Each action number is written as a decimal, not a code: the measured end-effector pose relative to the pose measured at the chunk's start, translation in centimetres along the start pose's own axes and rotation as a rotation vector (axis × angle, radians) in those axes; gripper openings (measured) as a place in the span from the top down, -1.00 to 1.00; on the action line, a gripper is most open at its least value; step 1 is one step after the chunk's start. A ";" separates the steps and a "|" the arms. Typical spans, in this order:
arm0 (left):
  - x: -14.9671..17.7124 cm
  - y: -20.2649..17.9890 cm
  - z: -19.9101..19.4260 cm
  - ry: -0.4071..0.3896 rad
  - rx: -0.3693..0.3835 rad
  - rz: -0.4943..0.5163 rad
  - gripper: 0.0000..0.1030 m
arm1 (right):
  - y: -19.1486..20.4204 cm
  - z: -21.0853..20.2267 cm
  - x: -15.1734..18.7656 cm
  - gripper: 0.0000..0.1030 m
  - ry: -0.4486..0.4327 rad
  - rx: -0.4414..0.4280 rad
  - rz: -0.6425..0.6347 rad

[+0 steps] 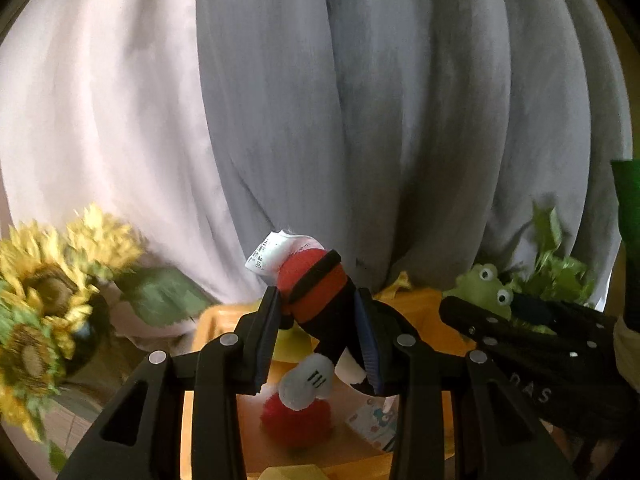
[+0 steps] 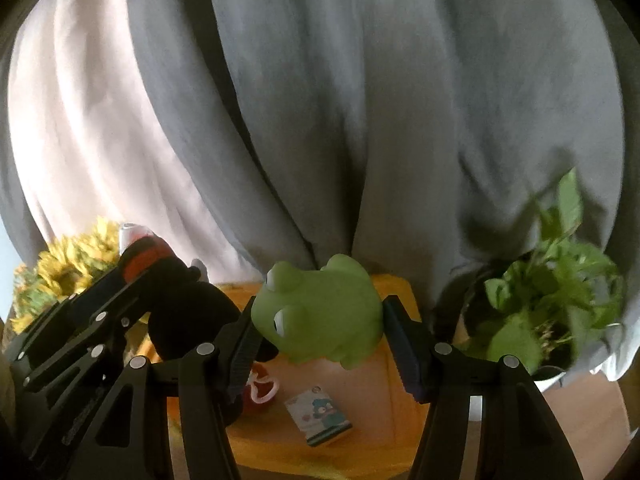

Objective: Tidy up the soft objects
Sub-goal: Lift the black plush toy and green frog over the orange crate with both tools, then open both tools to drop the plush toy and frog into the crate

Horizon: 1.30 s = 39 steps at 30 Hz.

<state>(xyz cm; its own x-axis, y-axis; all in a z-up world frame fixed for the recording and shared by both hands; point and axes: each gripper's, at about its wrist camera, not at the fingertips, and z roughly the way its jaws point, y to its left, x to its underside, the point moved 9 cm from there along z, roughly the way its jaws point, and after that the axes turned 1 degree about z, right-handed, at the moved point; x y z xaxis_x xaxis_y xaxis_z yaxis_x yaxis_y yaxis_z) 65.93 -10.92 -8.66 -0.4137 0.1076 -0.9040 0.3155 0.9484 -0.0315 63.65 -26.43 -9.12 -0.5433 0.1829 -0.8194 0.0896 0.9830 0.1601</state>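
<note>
Left wrist view: left tongs (image 1: pixel 320 334) clenched on a black-and-red plush toy (image 1: pixel 320 300), held above an orange bin (image 1: pixel 424 304); its white paper tag (image 1: pixel 272 254) pointed to 11 o'clock. A red pompom (image 1: pixel 296 418) and small printed packet (image 1: pixel 376 420) lay in the bin. Sunflowers (image 1: pixel 44 288) stood at 9 o'clock.

Right wrist view: right tongs (image 2: pixel 320 332) clenched on a green frog toy (image 2: pixel 320 312) above the same bin (image 2: pixel 400 392). Potted plant (image 2: pixel 548 292) stood at 3 o'clock; grey curtain (image 2: pixel 380 100) hung behind.
</note>
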 end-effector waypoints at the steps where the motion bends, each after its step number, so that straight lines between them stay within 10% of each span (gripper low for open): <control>1: 0.3 0.0 0.5 0.014 0.000 0.002 0.28 | -0.1 0.7 0.2 -0.18 0.015 0.001 -0.001; 13: 4.9 0.1 4.9 0.232 0.037 0.029 0.23 | -0.2 7.2 2.4 -0.19 0.188 0.008 -0.063; 39: 2.7 0.7 -3.5 0.149 -0.053 0.033 -0.25 | 0.4 -0.6 1.3 -0.39 0.103 0.001 -0.027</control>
<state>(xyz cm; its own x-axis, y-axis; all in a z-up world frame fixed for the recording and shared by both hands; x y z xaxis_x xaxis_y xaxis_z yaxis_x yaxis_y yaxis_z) 62.02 -8.91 -9.64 -0.5271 0.1786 -0.8309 0.2873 0.9575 0.0235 62.52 -25.82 -9.78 -0.6284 0.1537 -0.7626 0.0740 0.9877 0.1381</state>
